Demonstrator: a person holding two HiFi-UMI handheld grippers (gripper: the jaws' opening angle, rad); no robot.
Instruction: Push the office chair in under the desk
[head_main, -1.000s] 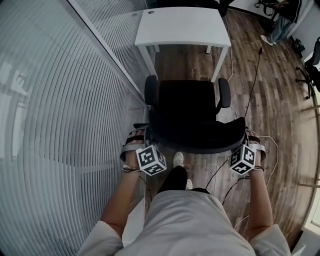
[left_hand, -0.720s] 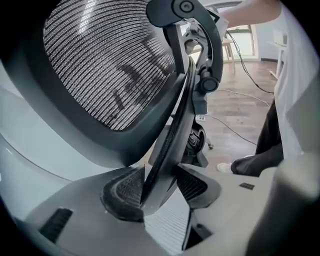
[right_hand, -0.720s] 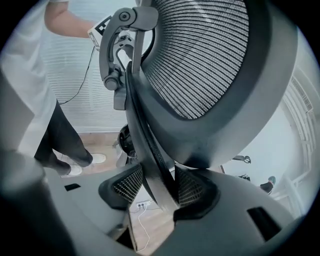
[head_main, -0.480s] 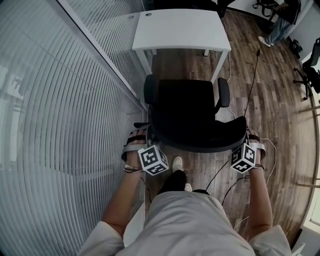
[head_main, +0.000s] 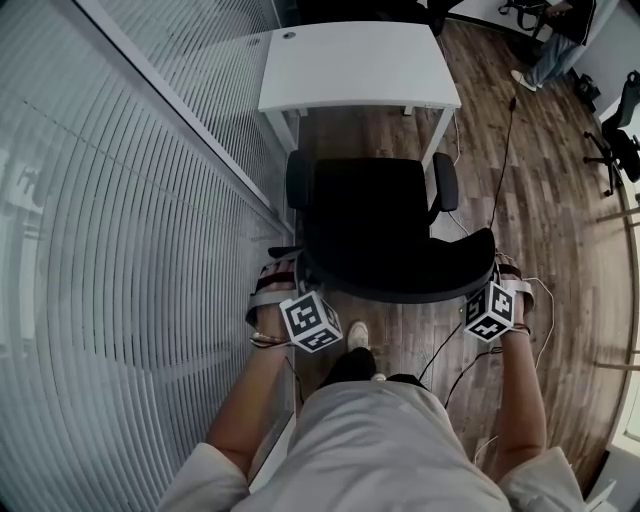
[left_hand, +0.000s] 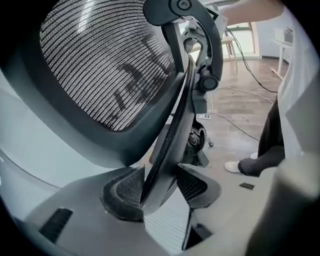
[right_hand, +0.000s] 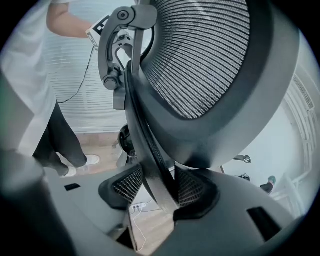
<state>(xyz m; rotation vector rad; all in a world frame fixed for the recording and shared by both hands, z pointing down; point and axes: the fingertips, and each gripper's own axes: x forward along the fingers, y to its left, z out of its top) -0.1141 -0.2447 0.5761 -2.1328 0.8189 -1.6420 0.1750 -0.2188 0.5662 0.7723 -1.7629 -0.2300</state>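
Left of the office chair (head_main: 375, 215) runs a slatted glass wall (head_main: 120, 250). The left gripper (head_main: 292, 268) sits at the left end of the chair's mesh backrest (head_main: 400, 280), its jaws clamped on the dark rim, which stands between both ribbed pads (left_hand: 125, 190). The chair faces a white desk (head_main: 355, 65) — its seat front lies just short of the desk's near edge, not under it. Behind the chair a white shoe (head_main: 357, 335) rests on the wood floor (head_main: 550, 200). At the backrest's right end the right gripper (head_main: 497, 268) is likewise closed on the rim — cables (head_main: 505, 150) trail over the floor right of the chair.
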